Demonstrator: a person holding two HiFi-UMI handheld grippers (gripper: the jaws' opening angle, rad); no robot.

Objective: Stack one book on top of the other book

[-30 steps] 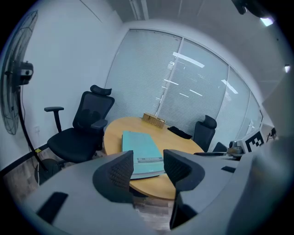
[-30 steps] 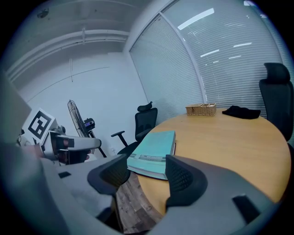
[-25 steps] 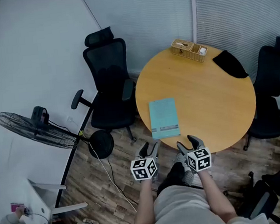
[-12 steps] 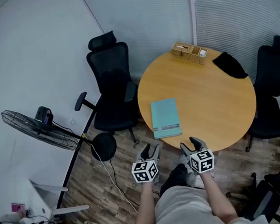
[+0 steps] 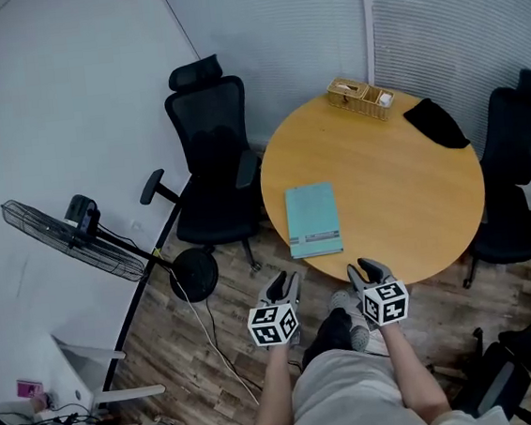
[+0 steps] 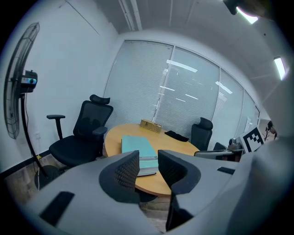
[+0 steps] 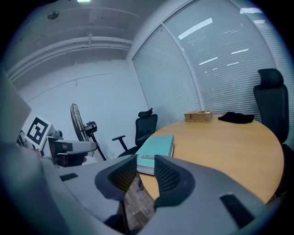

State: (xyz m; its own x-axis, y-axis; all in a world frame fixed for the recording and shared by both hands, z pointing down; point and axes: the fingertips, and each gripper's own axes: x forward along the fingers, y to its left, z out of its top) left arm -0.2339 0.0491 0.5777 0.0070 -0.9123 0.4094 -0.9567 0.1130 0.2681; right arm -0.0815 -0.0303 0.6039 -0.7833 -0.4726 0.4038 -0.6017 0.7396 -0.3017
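1. Left gripper [image 5: 284, 285]: held in front of the person, off the near edge of the table [image 5: 394, 174]. Its jaws stand a little apart, have just been closing, and have nothing between them.
2. Right gripper [image 5: 364, 272]: held beside the left one, also short of the table edge. Its jaws are set to a narrow gap, have just been closing, and are likewise empty.
3. Book [image 5: 312, 219]: teal cover, lying flat on the table near the edge nearest the grippers, apart from both. The gripper views show a paler layer under the cover; whether this is its pages or a second book cannot be told.
4. Basket [image 5: 359, 97]: at the far edge of the table, well apart from the book.
5. Cloth [image 5: 436, 123]: black, at the far right edge, near the basket.
6. Chair [image 5: 211, 156]: black, to the left of the table.
7. Fan [image 5: 70, 241]: standing on the floor, farther left.
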